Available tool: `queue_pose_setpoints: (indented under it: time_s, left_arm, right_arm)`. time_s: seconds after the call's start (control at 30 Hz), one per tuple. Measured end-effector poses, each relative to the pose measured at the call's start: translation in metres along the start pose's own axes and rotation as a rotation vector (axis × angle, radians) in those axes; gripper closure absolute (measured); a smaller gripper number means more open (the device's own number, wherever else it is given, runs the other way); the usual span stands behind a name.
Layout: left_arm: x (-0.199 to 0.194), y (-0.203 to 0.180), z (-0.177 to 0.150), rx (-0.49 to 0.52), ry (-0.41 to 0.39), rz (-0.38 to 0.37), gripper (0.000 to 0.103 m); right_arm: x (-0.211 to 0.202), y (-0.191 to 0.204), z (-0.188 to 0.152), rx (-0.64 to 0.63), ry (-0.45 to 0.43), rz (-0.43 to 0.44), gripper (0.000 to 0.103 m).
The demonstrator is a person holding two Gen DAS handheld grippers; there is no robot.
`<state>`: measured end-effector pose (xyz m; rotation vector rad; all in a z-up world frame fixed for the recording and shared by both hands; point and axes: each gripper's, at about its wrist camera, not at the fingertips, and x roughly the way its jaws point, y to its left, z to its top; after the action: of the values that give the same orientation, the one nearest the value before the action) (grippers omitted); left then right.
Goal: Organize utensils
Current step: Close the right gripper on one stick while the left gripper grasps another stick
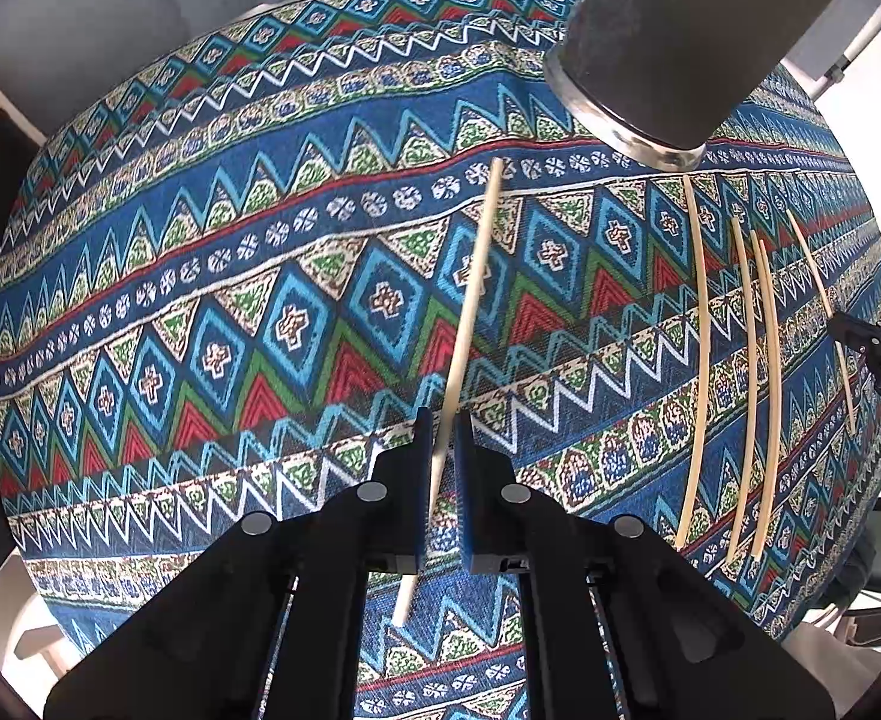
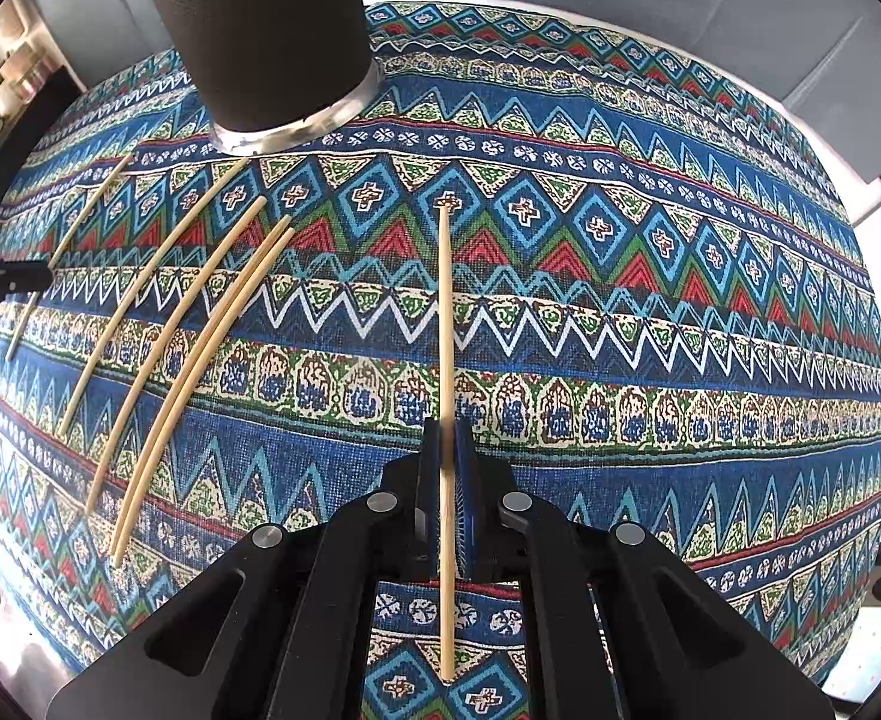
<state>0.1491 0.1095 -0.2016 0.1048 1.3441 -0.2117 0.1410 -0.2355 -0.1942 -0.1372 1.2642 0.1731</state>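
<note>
Pale wooden chopsticks lie on a patterned blue tablecloth [image 1: 212,276]. In the left wrist view my left gripper [image 1: 443,420] has its jaws close around one chopstick [image 1: 470,294], which runs between them. In the right wrist view my right gripper [image 2: 448,429] is shut on another chopstick [image 2: 445,312] that points away from me. Several loose chopsticks [image 1: 752,384] lie side by side between the two grippers; they also show in the right wrist view [image 2: 194,360]. A tall dark cylindrical holder [image 1: 680,42] with a clear base stands at the far side, also in the right wrist view [image 2: 266,36].
The table's far edge [image 2: 620,6] meets grey seating behind. The right gripper's tip [image 1: 878,354] shows at the right edge of the left wrist view; the left gripper's tip [image 2: 2,282] shows at the left edge of the right wrist view.
</note>
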Motion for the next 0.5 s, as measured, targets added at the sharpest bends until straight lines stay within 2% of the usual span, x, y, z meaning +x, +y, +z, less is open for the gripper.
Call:
queue_pose_setpoints:
  time_s: [0.17, 0.33, 0.5]
  left_arm:
    - [-0.003, 0.007, -0.012, -0.005, 0.002, -0.01, 0.098]
    - [-0.015, 0.005, -0.023, -0.02, -0.02, -0.025, 0.098]
    - [-0.041, 0.001, -0.011, -0.019, -0.06, -0.041, 0.098]
  right_arm:
    - [0.003, -0.039, 0.002, 0.146, 0.026, 0.092, 0.098]
    - [-0.014, -0.066, 0.004, 0.243, -0.03, 0.193, 0.098]
    - [-0.032, -0.073, 0.01, 0.273, -0.063, 0.228, 0.098]
